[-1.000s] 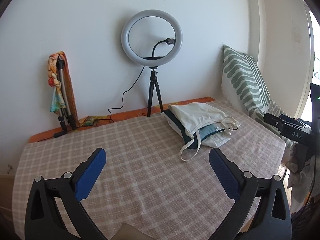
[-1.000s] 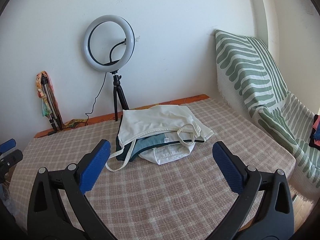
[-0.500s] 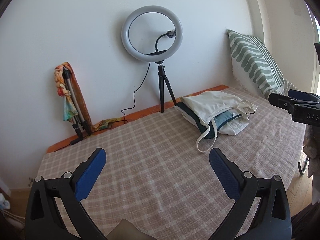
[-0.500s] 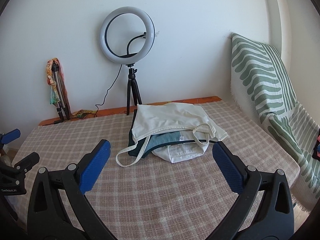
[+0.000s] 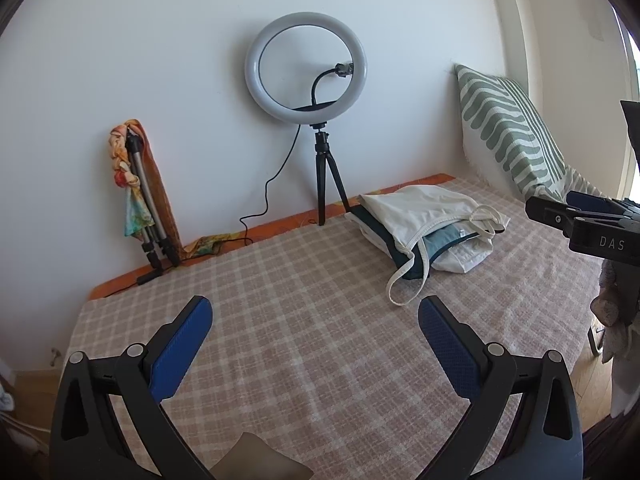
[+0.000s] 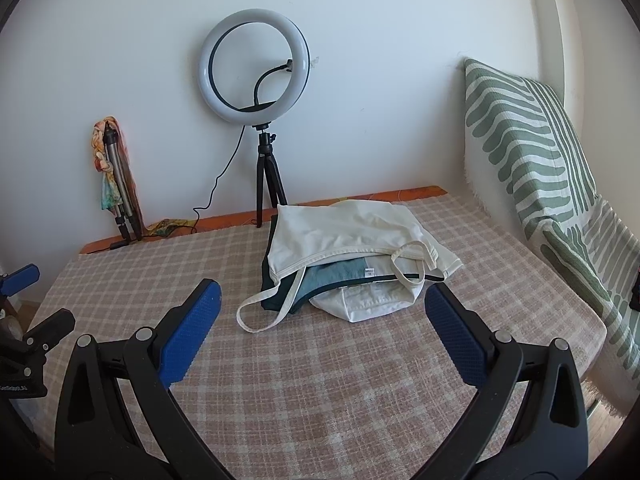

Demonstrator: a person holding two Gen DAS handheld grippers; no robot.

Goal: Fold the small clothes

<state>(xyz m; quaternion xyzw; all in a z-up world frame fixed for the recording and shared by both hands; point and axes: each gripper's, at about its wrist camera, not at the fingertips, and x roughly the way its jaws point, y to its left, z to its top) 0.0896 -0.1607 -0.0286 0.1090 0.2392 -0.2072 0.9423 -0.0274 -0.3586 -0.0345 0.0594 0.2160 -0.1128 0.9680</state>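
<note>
Both the left gripper [image 5: 315,326] and right gripper [image 6: 323,312] gape wide, holding nothing, above the checked beige worktop [image 6: 320,380]. The cream, teal and white clothes pile [image 6: 352,256] lies beyond them, untouched.

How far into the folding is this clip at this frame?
Nothing looks folded yet: the clothes pile lies loosely heaped on the checked cover, a cream strap trailing out. Nothing is in hand: the left gripper and right gripper are both open and empty, short of the pile. All the folding remains.
</note>
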